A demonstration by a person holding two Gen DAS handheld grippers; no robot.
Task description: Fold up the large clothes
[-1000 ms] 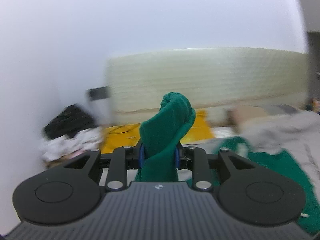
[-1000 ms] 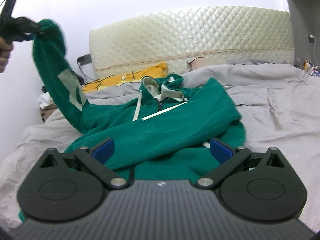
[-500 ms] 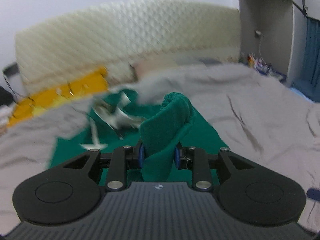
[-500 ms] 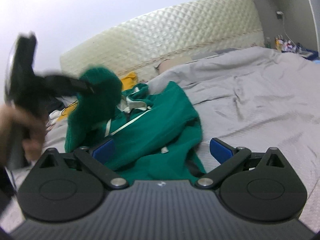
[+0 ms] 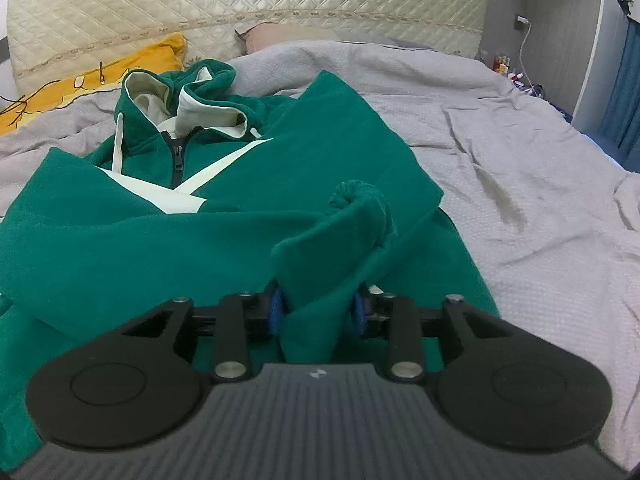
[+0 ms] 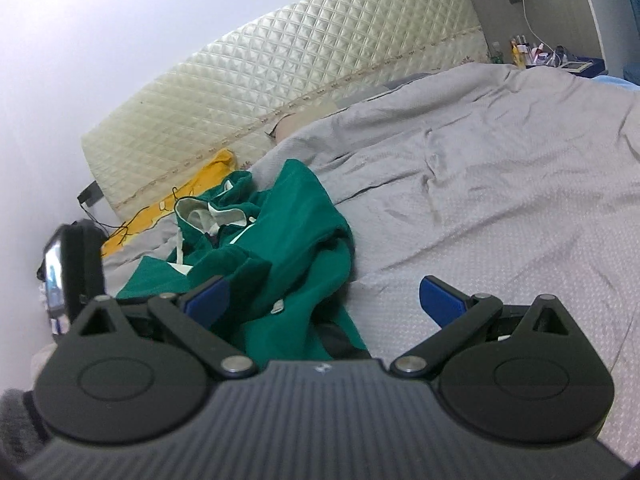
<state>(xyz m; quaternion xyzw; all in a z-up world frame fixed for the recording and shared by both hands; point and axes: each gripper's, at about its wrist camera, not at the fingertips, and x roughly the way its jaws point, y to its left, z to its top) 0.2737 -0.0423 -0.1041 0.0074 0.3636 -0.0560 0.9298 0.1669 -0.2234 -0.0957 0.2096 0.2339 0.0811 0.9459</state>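
Left wrist view shows the left gripper (image 5: 318,312) nearest, its jaws opening with the cuff of a green sleeve (image 5: 340,232) still bunched between the blue pads (image 5: 277,312); the cloth fills the gap and touches both pads. Just beyond, the sleeve lies across the body of the green hoodie (image 5: 200,208), which is spread on the grey bed cover (image 5: 520,168) with its zip, white chevron stripe and drawstrings facing up. The hood (image 5: 188,96) sits crumpled at the far end of the garment, pale lining showing. Past the hood a yellow pillow (image 5: 80,84) rests against the quilted cream headboard (image 5: 248,4), with a second, beige pillow (image 5: 288,36) tucked partly under the cover. Far right, a charger cable (image 5: 524,48) hangs from a wall socket above small bottles.

Right wrist view has the right gripper (image 6: 324,300) nearest, its jaws spread wide and holding nothing, one pad over the hoodie's edge and the other over bare cover. To its left the black body of the other gripper blocks part of the hoodie. Wrinkled grey cover stretches away to the right, up to a cluttered nightstand (image 6: 552,60).
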